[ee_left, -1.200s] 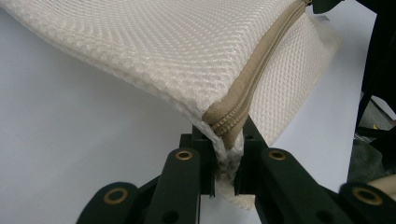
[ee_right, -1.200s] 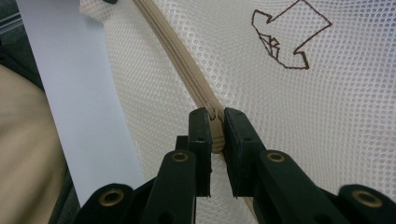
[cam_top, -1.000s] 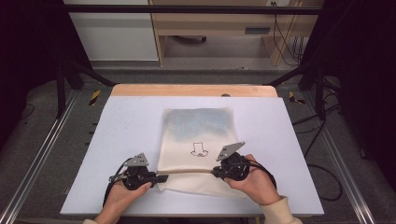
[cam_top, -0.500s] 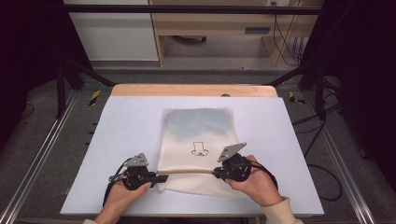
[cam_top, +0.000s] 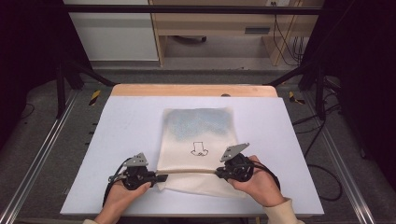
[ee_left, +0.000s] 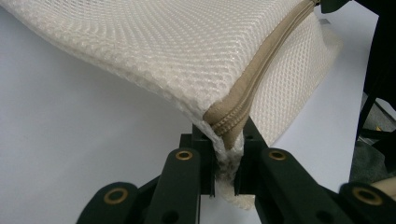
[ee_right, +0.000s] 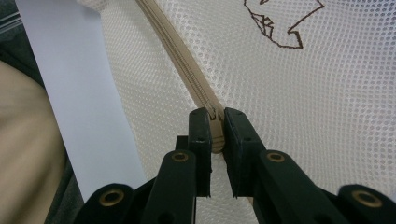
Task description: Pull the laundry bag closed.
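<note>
Pinching the tan zipper [cam_top: 189,171] at opposite ends, left gripper [cam_top: 161,178] & right gripper [cam_top: 218,173] both clamp it tight. Mesh laundry bag [cam_top: 198,135] lies mid-counter [cam_top: 130,126], printed outline w/ blue-grey contents farther back.

right tongs [ee_right: 216,122] | clamped on tan zipper [ee_right: 187,77] | white mesh bag [ee_right: 299,107]

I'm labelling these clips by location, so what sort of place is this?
Probably a lab or workshop recording station: a white-topped table inside a black metal frame, loose cables on the floor behind, and a mesh laundry bag laid out as the work piece.
</note>
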